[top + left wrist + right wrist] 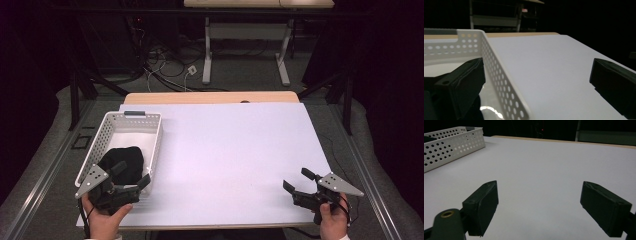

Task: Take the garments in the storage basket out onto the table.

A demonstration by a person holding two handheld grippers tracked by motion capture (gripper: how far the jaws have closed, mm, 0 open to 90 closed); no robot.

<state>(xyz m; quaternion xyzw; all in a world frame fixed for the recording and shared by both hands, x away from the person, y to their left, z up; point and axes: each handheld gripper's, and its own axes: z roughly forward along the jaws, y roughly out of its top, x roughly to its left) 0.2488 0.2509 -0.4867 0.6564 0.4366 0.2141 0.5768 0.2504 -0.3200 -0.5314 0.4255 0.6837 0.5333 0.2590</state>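
A white perforated basket (152, 127) stands at the left of the white table top (235, 150), and a black bundle of cloth (125, 159) lies in its near half. My left gripper (132, 174) is open at the basket's near right corner. In the left gripper view it (536, 72) straddles the basket's right wall (499, 72), one jaw inside and one over the table. My right gripper (297, 180) is open above the table's near right part. The right gripper view shows nothing between its (539, 202) jaws, and the basket (451, 145) sits far off at upper left.
A wooden strip (210, 97) runs along the table's far edge. Beyond it stand the white legs of another table (207, 55), with cables (165, 65) on the floor. Dark curtains close in both sides.
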